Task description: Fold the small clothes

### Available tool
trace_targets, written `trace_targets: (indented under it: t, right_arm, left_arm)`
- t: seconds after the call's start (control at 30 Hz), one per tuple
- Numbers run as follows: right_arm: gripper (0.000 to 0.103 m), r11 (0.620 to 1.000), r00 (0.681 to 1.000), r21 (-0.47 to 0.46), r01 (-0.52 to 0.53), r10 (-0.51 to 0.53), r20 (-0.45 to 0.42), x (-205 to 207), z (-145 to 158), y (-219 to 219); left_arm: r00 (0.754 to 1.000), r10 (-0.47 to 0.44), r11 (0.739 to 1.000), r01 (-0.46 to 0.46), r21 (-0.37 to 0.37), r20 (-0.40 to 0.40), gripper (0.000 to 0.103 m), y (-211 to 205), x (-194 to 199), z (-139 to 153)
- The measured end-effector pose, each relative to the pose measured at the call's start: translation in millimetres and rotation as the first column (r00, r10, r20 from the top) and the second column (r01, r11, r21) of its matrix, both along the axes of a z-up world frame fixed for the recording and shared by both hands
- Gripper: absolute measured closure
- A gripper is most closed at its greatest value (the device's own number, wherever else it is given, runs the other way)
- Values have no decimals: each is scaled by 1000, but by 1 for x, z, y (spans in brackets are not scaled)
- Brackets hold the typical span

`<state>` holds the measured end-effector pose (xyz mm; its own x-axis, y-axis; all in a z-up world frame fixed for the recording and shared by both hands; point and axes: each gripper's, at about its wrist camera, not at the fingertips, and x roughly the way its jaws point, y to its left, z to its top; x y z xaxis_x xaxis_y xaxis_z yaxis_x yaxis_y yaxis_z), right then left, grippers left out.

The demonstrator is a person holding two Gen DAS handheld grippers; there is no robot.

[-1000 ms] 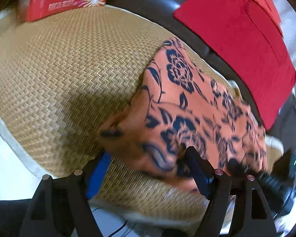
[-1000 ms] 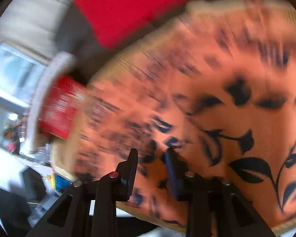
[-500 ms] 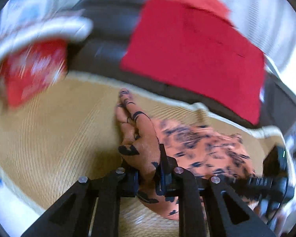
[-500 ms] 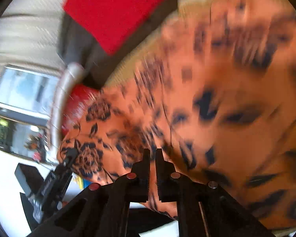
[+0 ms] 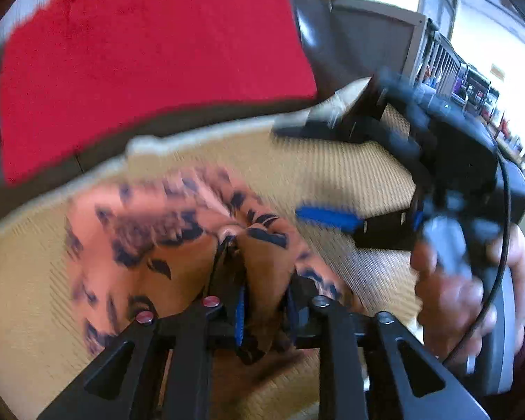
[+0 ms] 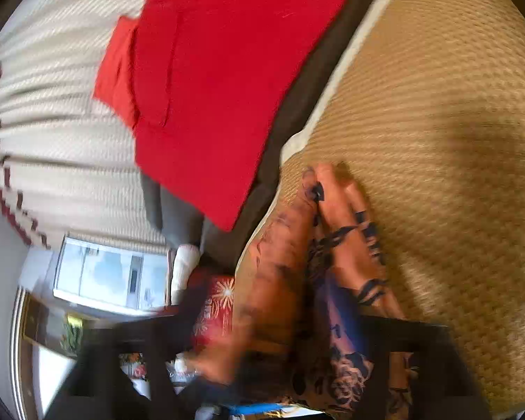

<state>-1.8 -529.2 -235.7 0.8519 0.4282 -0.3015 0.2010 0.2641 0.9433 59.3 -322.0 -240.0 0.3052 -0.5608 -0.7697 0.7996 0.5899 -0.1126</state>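
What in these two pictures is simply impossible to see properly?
Left wrist view: the left claw has tips buried in the orange garment, so its grip is unclear.
Right wrist view: the right claw is motion-smeared, garment draped across it.
Both views: the garment's shape, bunched and blurred.

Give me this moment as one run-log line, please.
phase: folding | left gripper: clamped on floral garment | right gripper: open | surface: woven mat

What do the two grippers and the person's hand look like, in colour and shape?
The left gripper has black angular linkage bars, silver rivets and blue finger pads. The right gripper is black too, with a blue pad, a thin black cable and a bare hand on its handle.
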Motion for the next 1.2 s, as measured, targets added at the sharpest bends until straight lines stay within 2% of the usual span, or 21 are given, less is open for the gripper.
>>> trace_targets:
  t: [0.03,0.1,0.17,0.2,0.3,0.4,0.47,0.53,0.57,0.63,0.73,0.8,0.83,0.87,0.93,0.97,1.0,1.03,1.13,1.2]
  right_arm:
    - [21,1000,1000,3,4,-4,7,-2,-1,-3]
    - [21,1000,999,16,-27,26,28,0,-2,-4]
    - [21,997,997,-1,-71,71,29,11,1,-3]
    - [21,996,996,-25,-84,85,18,15,3,1]
    - [21,989,993,-92,-116,112,-43,39,4,12]
    - [22,978,979,-151,-146,121,-162,61,-8,33]
    - [24,969,974,-185,-166,132,-182,73,-7,52]
    - [59,952,975,-241,-188,150,-166,79,1,66]
    - [81,945,975,-263,-195,158,-156,80,4,72]
    - [86,923,981,-340,-179,143,-127,72,19,80]
    - [88,865,992,-489,-118,120,-27,39,53,90]
    - [88,817,996,-570,-85,86,-26,23,61,93]
    - [88,809,996,-582,-85,65,-55,23,57,94]
    - [88,818,991,-566,-104,38,-127,28,42,86]
    - [84,859,957,-484,-164,20,-290,43,5,73]
    - [83,878,943,-443,-184,31,-330,47,-6,68]
    - [83,892,949,-418,-173,38,-312,47,-3,63]
    - [82,890,955,-424,-165,37,-294,45,4,60]
    - [82,859,980,-513,-12,-92,-177,27,34,48]
    - [82,858,991,-513,9,-75,-109,29,49,46]
  left_arm:
    - [1000,-16,999,15,-50,-23,79,14,-1,3]
    - [999,-39,994,38,-103,-8,72,39,-2,15]
    - [999,-27,986,34,-162,45,49,63,-3,31]
    - [997,-3,984,16,-175,72,44,77,-3,36]
    - [994,72,990,-61,-128,81,42,101,18,29]
    - [992,127,990,-126,-70,13,43,108,45,6]
    - [988,152,988,-153,-16,-21,43,110,54,-15]
    - [989,145,989,-146,-11,-41,44,109,56,-24]
    - [990,138,990,-139,-10,-37,47,107,55,-23]
    - [993,114,993,-114,-27,-17,48,105,51,-17]
    - [997,70,994,-67,-83,32,48,102,42,-4]
    - [996,44,996,-38,-82,72,46,94,36,-5]
    - [996,30,998,-26,-49,89,46,85,34,-12]
    - [996,28,1000,-27,-15,89,46,77,38,-21]
    - [999,24,998,-27,62,46,44,64,45,-45]
    - [998,33,997,-36,72,47,43,61,48,-54]
    - [997,37,998,-40,51,60,42,62,48,-54]
    - [997,31,999,-33,33,71,42,64,47,-53]
    - [996,11,1000,-9,-19,84,42,73,46,-55]
    - [996,4,999,1,-55,94,41,84,45,-60]
